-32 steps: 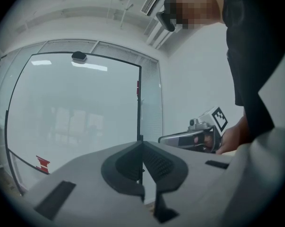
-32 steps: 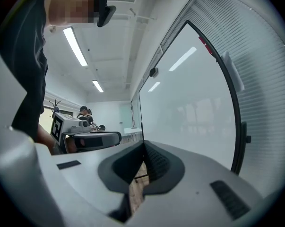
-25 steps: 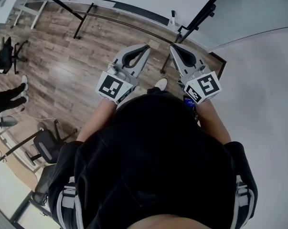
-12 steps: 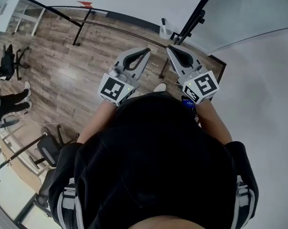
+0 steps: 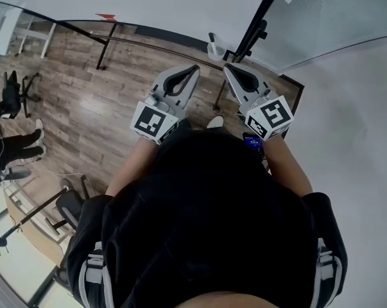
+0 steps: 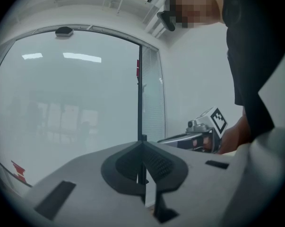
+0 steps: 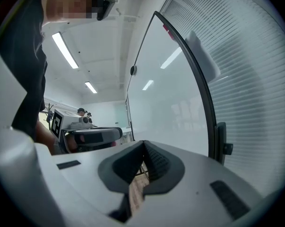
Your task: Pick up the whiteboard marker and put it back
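No whiteboard marker shows clearly. A small white holder (image 5: 214,46) with a dark stub in it hangs on the whiteboard's lower rail (image 5: 154,42); I cannot tell whether the stub is the marker. My left gripper (image 5: 194,68) and right gripper (image 5: 226,68) are held side by side in front of my chest, pointing at the board, just short of the holder. Both are shut with nothing between the jaws, as the left gripper view (image 6: 142,146) and the right gripper view (image 7: 143,148) confirm. Each of these views shows the other gripper (image 6: 204,130) (image 7: 85,132) alongside.
The whiteboard (image 5: 180,2) stands ahead on black legs (image 5: 104,49). A black post (image 5: 258,19) and a frosted glass wall (image 5: 334,11) are at the right. Wooden floor (image 5: 84,101) lies below. An office chair (image 5: 12,85) and a seated person's legs (image 5: 17,143) are far left.
The whiteboard and the white holder have slid down into view and nearer the gripper tips. Both grippers stay shut and side by side.
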Action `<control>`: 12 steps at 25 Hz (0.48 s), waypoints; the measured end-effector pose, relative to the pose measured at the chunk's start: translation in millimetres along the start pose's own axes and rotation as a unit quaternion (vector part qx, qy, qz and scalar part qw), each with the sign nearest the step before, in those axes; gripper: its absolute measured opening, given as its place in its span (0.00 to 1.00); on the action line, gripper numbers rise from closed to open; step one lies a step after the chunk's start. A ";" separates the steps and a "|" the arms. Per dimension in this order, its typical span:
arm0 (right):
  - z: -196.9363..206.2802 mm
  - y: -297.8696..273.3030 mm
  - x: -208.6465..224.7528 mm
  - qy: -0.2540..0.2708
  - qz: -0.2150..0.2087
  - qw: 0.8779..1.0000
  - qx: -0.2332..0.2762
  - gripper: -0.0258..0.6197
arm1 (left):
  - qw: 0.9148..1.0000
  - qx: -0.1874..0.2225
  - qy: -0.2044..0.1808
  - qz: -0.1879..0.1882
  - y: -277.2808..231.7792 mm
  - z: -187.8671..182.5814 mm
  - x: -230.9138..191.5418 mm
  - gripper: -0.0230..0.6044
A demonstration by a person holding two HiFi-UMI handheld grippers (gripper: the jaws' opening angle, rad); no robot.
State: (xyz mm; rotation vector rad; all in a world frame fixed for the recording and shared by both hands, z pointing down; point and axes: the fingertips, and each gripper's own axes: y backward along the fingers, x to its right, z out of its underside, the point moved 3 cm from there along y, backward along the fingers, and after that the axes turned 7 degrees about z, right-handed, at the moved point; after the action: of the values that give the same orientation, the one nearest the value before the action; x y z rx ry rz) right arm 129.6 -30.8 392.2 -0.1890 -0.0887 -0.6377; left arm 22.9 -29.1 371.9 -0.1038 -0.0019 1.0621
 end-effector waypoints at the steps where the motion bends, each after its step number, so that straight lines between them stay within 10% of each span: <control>1: 0.4 -3.0 2.0 0.001 0.002 1.000 -0.003 0.03 | 1.000 0.001 -0.004 -0.001 -1.6 -0.5 -4.7 0.04; 12: 6.8 -62.4 29.2 -0.004 0.069 0.997 -0.037 0.03 | 0.995 0.021 -0.025 0.092 -33.0 -10.5 -68.5 0.04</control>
State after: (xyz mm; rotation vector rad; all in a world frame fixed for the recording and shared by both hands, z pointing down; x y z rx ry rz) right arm 115.4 -95.5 412.2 -0.2669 -0.0600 -0.5024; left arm 18.9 -105.6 367.6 -0.0403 -0.0152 1.2483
